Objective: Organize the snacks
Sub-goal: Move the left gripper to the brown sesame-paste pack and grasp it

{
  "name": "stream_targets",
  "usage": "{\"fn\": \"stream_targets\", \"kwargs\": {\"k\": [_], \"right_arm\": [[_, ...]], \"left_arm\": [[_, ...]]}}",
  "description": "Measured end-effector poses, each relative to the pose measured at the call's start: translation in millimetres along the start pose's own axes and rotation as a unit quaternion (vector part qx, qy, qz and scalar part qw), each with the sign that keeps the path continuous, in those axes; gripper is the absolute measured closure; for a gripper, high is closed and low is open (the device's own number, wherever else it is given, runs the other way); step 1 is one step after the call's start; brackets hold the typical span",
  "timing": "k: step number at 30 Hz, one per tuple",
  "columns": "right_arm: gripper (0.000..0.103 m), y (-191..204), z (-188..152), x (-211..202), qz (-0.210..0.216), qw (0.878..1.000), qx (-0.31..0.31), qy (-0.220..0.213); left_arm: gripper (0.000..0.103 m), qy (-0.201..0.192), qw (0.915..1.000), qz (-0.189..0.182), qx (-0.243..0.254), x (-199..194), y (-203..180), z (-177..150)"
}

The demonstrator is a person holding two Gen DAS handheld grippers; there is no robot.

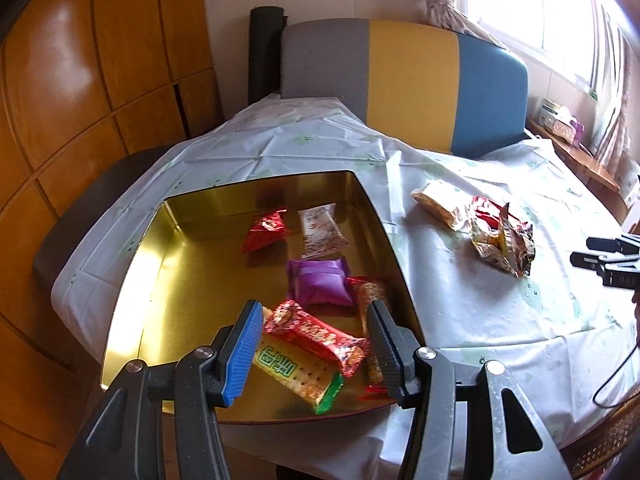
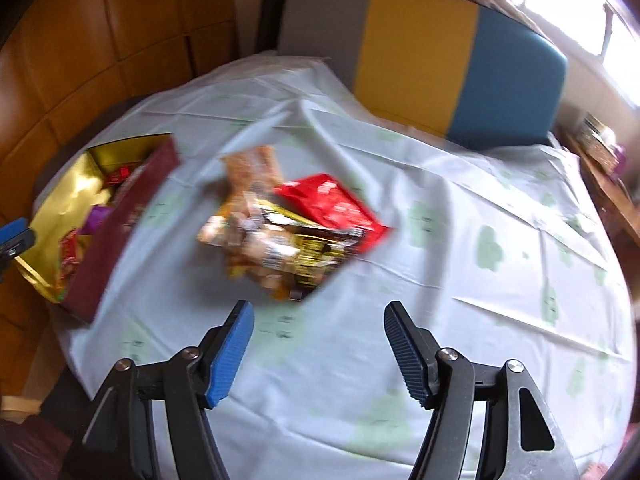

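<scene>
A gold tin box [image 1: 168, 264] with dark red outer walls [image 2: 120, 224] sits on the table and holds several snack packs: a purple pack [image 1: 320, 282], a red pack [image 1: 266, 230], a white pack [image 1: 322, 230], a red patterned pack [image 1: 316, 336] and a green cracker pack [image 1: 300, 376]. My left gripper [image 1: 312, 344] is open above the box, over the red patterned pack. A small pile of snack packs lies on the cloth to the right of the box [image 1: 480, 224], blurred in the right wrist view [image 2: 288, 224]. My right gripper [image 2: 318, 344] is open and empty, just short of the pile.
A white tablecloth with green prints [image 2: 440, 280] covers the round table. A grey, yellow and blue chair back [image 1: 408, 80] stands behind it. A wooden cabinet [image 1: 80, 80] is at the left. A sideboard with boxes [image 1: 560, 124] is at the right.
</scene>
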State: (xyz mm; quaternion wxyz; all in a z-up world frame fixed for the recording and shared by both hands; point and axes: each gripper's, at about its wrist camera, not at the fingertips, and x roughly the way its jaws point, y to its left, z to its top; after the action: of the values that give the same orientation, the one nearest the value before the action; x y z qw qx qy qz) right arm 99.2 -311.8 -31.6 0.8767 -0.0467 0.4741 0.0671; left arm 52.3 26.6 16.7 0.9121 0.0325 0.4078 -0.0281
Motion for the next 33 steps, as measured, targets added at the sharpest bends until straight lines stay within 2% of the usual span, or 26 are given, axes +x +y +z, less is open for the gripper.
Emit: {"fn": "stream_targets", "kwargs": {"k": [4,9,14,18,20,23,26,28,33], "right_arm": [[0.031,-38.1,-6.6,10.0,-0.031,0.998,0.050,0.009],[0.031,-75.0,-14.0,23.8,-0.052,0.989,0.135,0.040],[0.030,-82.5,-13.4,20.0,-0.041,0.986,0.157,0.032],[0.026,-80.3,-10.5,17.0,-0.038,0.987,0.157,0.023],[0.026,-81.5,-9.2,16.1,-0.036,0.986,0.164,0.020],[0.025,-87.3,-9.6,13.0,-0.037,0.984,0.176,0.016],[0.025,-90.5,-10.7,10.6,-0.038,0.982,0.184,0.014],[0.025,-91.6,-10.1,8.9,-0.036,0.981,0.188,0.011],[0.023,-97.2,-9.4,4.3,-0.034,0.979,0.203,0.002]], "left_arm": [[0.048,0.005,0.9999,-0.005,0.013,2.3,-9.6,3.7],[0.048,0.013,0.9994,-0.021,0.024,5.9,-24.9,11.1],[0.048,0.026,0.9979,-0.041,0.042,12.7,-44.0,19.9],[0.048,0.026,0.9908,-0.078,0.107,15.1,-78.2,31.0],[0.048,0.025,0.9845,-0.106,0.138,15.9,-97.8,36.8],[0.048,0.025,0.9756,-0.123,0.181,20.8,-127.5,42.9],[0.048,0.013,0.9619,-0.135,0.237,22.1,-160.4,45.8],[0.048,-0.001,0.9493,-0.139,0.282,20.8,-182.5,46.0],[0.048,-0.032,0.9089,-0.150,0.388,27.3,-230.4,41.2]]}}
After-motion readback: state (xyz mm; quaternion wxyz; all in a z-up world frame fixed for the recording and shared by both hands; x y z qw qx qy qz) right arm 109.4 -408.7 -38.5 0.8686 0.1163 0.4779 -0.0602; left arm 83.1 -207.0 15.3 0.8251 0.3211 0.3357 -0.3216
